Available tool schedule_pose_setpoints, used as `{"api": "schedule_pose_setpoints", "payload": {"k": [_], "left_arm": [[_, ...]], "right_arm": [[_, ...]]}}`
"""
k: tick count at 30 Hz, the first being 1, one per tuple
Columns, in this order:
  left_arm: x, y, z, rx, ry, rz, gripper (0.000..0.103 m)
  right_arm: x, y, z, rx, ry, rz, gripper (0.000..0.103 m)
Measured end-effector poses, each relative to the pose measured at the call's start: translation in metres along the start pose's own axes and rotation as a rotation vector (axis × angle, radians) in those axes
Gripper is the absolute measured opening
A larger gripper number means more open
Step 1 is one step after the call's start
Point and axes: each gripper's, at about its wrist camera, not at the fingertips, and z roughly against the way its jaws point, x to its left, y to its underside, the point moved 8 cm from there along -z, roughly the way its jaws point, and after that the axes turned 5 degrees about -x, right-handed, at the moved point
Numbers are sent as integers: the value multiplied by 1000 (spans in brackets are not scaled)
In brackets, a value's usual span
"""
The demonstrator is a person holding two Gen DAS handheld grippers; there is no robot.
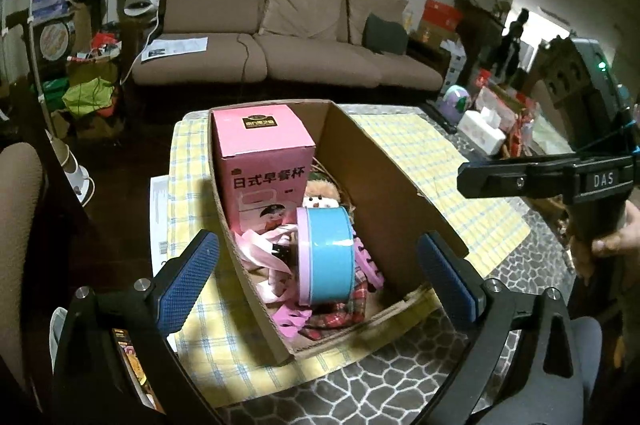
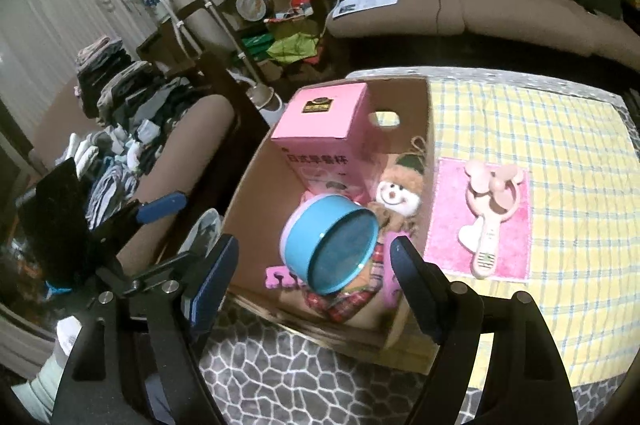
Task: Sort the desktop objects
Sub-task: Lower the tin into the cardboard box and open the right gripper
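both grippers, left (image 1: 316,275) and right (image 2: 314,271): wide open, holding nothing | fan (image 2: 490,213): on pink cloth (image 2: 512,257) beside box (image 2: 428,129) | looks like light, brittle plastic, probably | grab the handle, not the blades

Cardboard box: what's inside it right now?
In the cardboard box: an upright pink carton, a blue round tin on its side, a stuffed doll, pink ribbon, plaid fabric. What lies beneath the tin is covered.
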Motion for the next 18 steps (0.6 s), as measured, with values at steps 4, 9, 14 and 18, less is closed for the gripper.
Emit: {"api": "schedule_pose_setpoints", "payload": {"k": [4,9,14,18], "left_arm": [[-1,1,1,-1,-5,30,100],[4,3,9,-9,-4,39,100],[15,13,17,-8,-27,30,100],[26,22,17,3,-22,51,100]], "right_arm": [[-6,1,9,-16,-16,-22,81],[1,0,3,-4,2,19,81],[16,-5,-32,46,106,166,80],[26,-6,-73,118,224,303,79]]}}
